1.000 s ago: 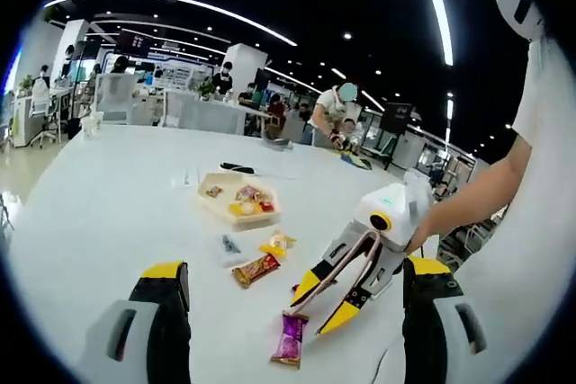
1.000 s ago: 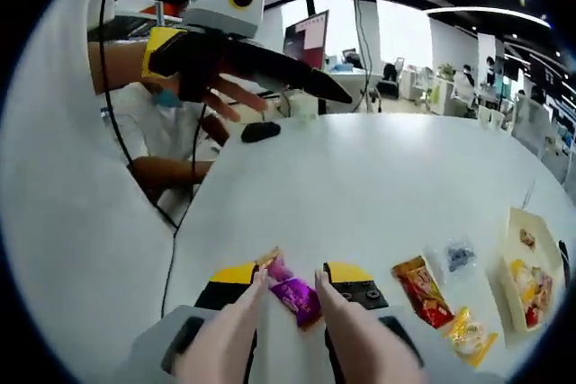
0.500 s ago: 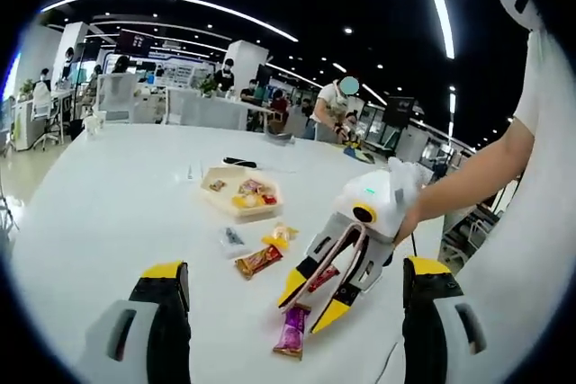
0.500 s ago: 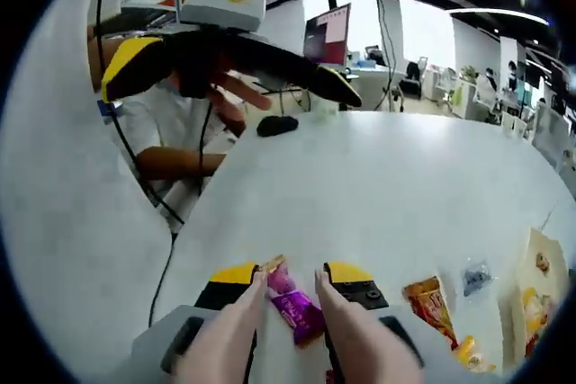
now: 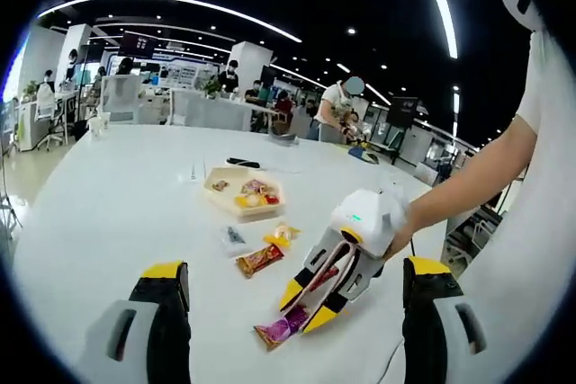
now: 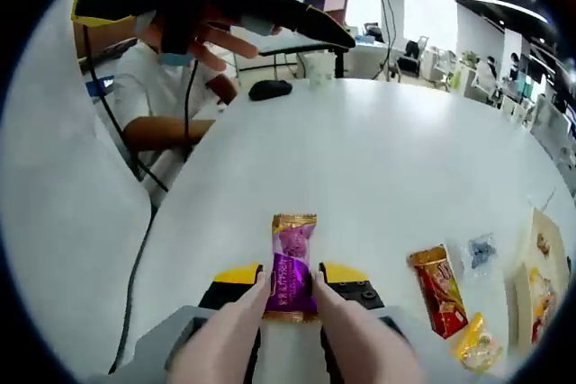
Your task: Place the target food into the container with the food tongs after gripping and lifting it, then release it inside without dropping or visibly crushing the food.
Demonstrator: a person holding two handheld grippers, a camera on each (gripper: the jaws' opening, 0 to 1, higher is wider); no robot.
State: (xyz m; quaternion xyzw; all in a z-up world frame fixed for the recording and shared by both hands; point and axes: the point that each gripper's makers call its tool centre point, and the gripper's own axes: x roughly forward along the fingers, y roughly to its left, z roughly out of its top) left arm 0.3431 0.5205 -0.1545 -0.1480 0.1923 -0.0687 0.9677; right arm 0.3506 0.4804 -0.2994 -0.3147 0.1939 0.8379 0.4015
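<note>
A purple candy wrapper (image 6: 290,269) sits pinched between the two pale arms of the food tongs (image 6: 349,334). My right gripper (image 6: 292,278) is shut on those tongs. In the left gripper view, the right gripper (image 5: 304,310) slants down to the white table with the purple candy (image 5: 283,328) at the tong tips, one end raised. The beige hexagonal container (image 5: 227,209) holds several snacks and lies farther back; it also shows as the container (image 6: 525,269) at the right edge. My left gripper (image 5: 297,269) stands wide open with nothing between its jaws, and it hovers as the left gripper (image 6: 207,2) at the top.
A red-orange packet (image 5: 259,261), a yellow packet (image 5: 279,237) and a clear bag (image 5: 232,239) lie between the candy and the container. A black mouse (image 6: 270,89) rests at the table's far side by a seated person (image 6: 166,101). Desks and people fill the background.
The tongs have closed on the purple candy, which now points straight along them instead of lying slanted. The right gripper has tilted lower; the left gripper stays open.
</note>
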